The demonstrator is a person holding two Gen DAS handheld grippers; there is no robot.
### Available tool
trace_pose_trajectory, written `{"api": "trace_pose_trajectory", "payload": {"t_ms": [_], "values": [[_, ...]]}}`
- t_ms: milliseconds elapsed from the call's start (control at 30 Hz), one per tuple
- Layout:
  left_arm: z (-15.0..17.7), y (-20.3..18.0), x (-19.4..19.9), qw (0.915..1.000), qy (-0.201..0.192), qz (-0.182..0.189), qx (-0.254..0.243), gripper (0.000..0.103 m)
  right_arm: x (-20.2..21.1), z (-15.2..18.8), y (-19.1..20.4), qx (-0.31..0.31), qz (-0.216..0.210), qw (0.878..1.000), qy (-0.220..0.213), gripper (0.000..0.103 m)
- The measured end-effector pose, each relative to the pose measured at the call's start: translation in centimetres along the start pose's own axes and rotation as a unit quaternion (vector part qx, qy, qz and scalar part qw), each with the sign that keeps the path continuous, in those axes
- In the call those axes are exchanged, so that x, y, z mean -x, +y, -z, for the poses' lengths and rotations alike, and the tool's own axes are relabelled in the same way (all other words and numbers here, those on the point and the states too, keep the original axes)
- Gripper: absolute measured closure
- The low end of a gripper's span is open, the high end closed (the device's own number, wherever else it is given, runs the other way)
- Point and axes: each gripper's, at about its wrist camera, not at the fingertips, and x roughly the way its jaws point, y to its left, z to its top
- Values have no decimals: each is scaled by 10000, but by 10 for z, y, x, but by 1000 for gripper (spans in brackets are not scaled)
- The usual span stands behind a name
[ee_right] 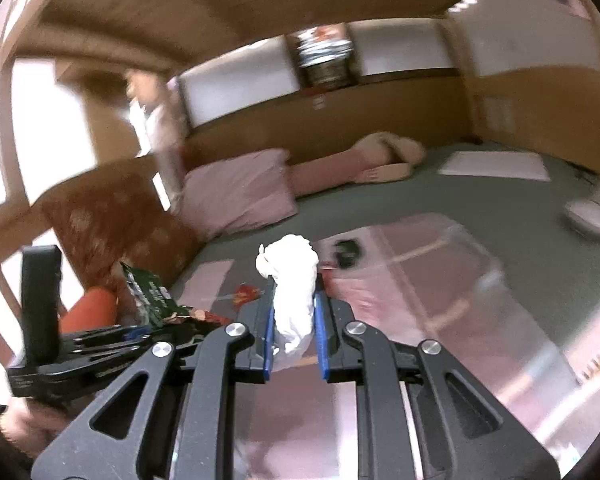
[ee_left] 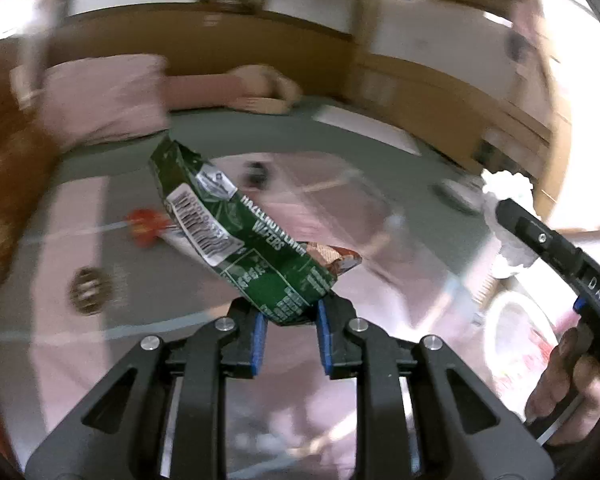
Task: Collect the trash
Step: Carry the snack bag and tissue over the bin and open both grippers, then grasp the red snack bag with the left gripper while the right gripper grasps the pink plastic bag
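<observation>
Trash in hand: we clamp wrapper [ee_left: 244,236] in left gripper [ee_left: 290,326], tissue [ee_right: 294,292] in right gripper [ee_right: 294,334]; red scrap [ee_left: 142,227] remains.

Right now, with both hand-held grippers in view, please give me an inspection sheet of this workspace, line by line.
Surface: grey-green bedcover, with a glossy pinkish sheet over the near part.
Job's things: green wafer wrapper and crumpled white tissue, both lifted off the surface.
Clutter: red lollipop, small dark object, round brown item; all blurred.
Grippers: left hand-held gripper shut on the wrapper's lower end; right hand-held gripper shut on the tissue.
Cables: nothing seen.
Surroundings: pink pillow, plush toy, wooden wall panelling, white paper.
</observation>
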Motion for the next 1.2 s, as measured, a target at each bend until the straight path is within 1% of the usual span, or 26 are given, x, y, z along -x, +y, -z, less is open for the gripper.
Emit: {"api": "trace_pose_trajectory", "payload": {"t_ms": [67,133,167,200,233,300,333,367,400,433,467,500,533,567,600,667,700,733,800,867,933,1033,1067,1133,1167,1200], "values": [[1,-35,-9,9989,70,334,-307,81,34,3,-30,-72,356,9993,10,86],[4,-72,-18,9951,232,808,-528,81,69,7,-60,-53,818,9965,136,86],[5,-94,-23,9909,357,1137,-626,81,85,9,-73,-76,1006,9947,194,86],[7,-119,-26,9853,465,1454,-767,81,102,12,-86,-116,1208,9923,237,86],[8,-138,-27,9802,536,1685,-891,81,121,15,-98,-153,1419,9894,273,86],[13,-187,-29,9644,741,2233,-1210,81,148,22,-116,-206,1770,9835,305,85],[17,-213,-31,9542,889,2511,-1360,81,161,25,-125,-275,1917,9806,300,85],[22,-231,-31,9480,987,2655,-1454,81,171,28,-132,-343,2008,9786,297,85],[27,-248,-34,9415,1112,2776,-1553,76,180,29,-138,-412,2096,9764,301,84],[31,-262,-38,9370,1228,2845,-1612,68,187,30,-144,-479,2172,9745,310,78],[35,-270,-44,9351,1313,2868,-1618,40,189,30,-148,-524,2184,9738,360,71],[37,-273,-49,9349,1385,2849,-1598,15,190,28,-151,-560,2221,9725,415,47],[36,-271,-52,9388,1383,2778,-1493,11,192,26,-152,-589,2296,9708,382,22],[34,-267,-54,9437,1368,2673,-1385,11,196,24,-150,-593,2342,9701,242,16],[30,-257,-54,9490,1388,2537,-1256,10,198,21,-146,-572,2318,9710,141,14],[14,-231,-50,9547,1386,2414,-1055,9,192,12,-135,-488,2198,9743,43,14],[5,-213,-43,9602,1238,2315,-954,8,188,7,-130,-444,2131,9760,-26,14],[-5,-191,-33,9680,1031,2130,-834,7,183,1,-124,-399,2042,9780,-116,14],[-24,-147,-17,9818,637,1676,-622,5,172,-11,-110,-352,1788,9828,-299,14],[-41,-104,2,9917,236,1169,-485,4,157,-23,-94,-325,1501,9870,-470,13],[-52,-57,23,9976,-111,600,-331,4,138,-34,-74,-253,1194,9910,-546,11],[-58,-3,45,9988,-440,-121,-177,4,92,-44,-29,48,776,9956,-530,11],[-57,16,51,9974,-539,-447,-151,4,75,-46,-16,170,673,9964,-494,10],[-55,52,54,9936,-629,-935,-16,4,32,-48,15,370,433,9978,-338,9],[-50,72,52,9914,-623,-1137,199,4,9,-48,30,453,309,9982,-259,9],[-46,89,49,9895,-607,-1245,405,4,-8,-48,41,520,264,9981,-175,9]]}}
